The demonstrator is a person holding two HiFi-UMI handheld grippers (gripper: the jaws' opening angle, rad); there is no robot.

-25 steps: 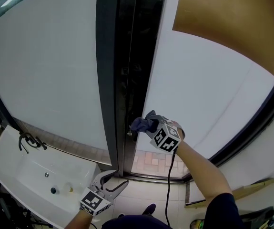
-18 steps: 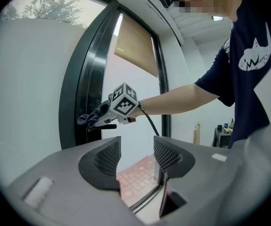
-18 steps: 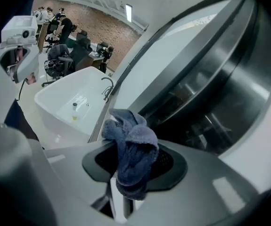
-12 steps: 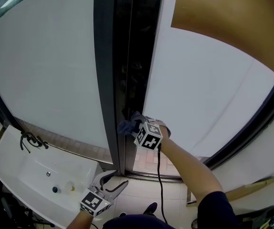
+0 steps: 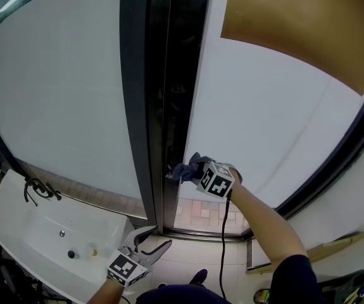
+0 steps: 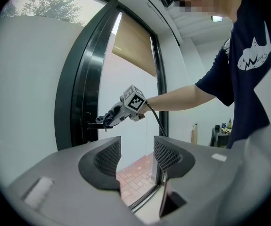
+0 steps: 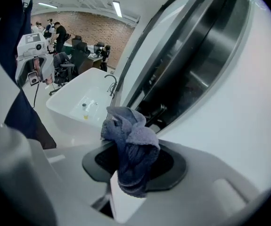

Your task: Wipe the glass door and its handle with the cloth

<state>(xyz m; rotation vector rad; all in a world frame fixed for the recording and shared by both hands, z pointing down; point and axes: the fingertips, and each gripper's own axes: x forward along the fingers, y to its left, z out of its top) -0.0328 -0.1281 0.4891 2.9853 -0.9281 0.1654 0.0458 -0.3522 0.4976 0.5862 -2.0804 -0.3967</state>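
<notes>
Right gripper [image 7: 133,163] pinches fuzzy blue cloth [image 7: 128,138] at dark handle [image 7: 155,113] — left gripper [image 6: 136,155] spread, empty; white sink [image 5: 20,230] lower left.

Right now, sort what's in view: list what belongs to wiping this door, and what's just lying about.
In the job:
- cloth, clamped in the right gripper
- glass door
- dark handle

Not in the job:
- white basin
- tap
- left gripper, open and empty, held low
</notes>
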